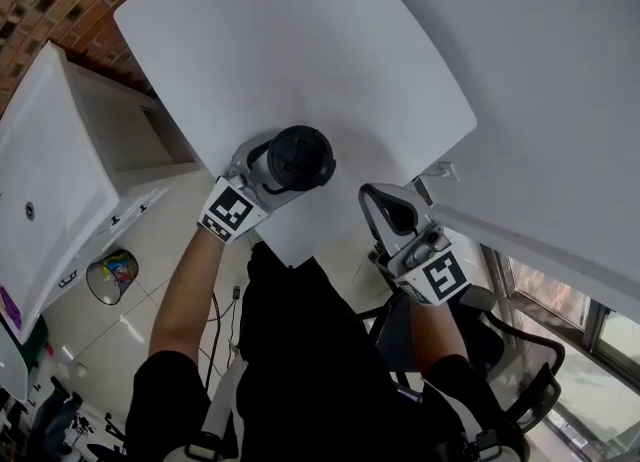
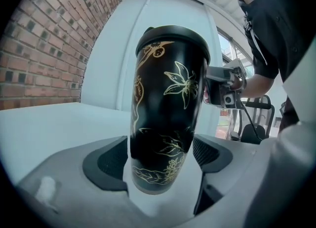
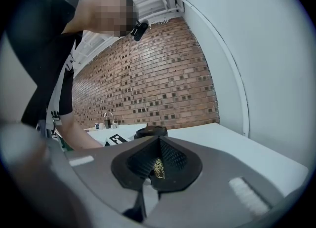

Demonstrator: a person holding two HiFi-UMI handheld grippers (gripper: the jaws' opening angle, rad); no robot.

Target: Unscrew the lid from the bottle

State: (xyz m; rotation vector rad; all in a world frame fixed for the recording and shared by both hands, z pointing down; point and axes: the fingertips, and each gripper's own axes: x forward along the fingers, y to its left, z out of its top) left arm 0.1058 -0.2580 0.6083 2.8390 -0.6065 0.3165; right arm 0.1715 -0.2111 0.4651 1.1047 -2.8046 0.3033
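The left gripper (image 2: 157,170) pinches the black bottle (image 2: 168,98) low down, one dark pad on each side of it. The bottle has gold flowers drawn on it and stands up straight. Its black lid (image 2: 173,37) is on top. The right gripper (image 3: 157,165) has its jaws pressed together with nothing in them. It points at the bottle from the side and does not touch it.

In the head view the bottle is at the near edge of the white table (image 1: 300,50), by the corner on the left. I cannot tell if its bottom sits on the table or hangs just above it. The right gripper is at the same near edge, a little way off. Past the bottle the table top is bare, with lots of room to move.

A brick wall (image 2: 44,39) is behind the table. A white counter (image 1: 60,160) stands to the left, close to the table corner (only a thin gap there). Down on the pale tiled floor (image 1: 130,330) sits a bin (image 1: 112,275) with colourful bits inside. A black chair (image 1: 530,370) is on the right.
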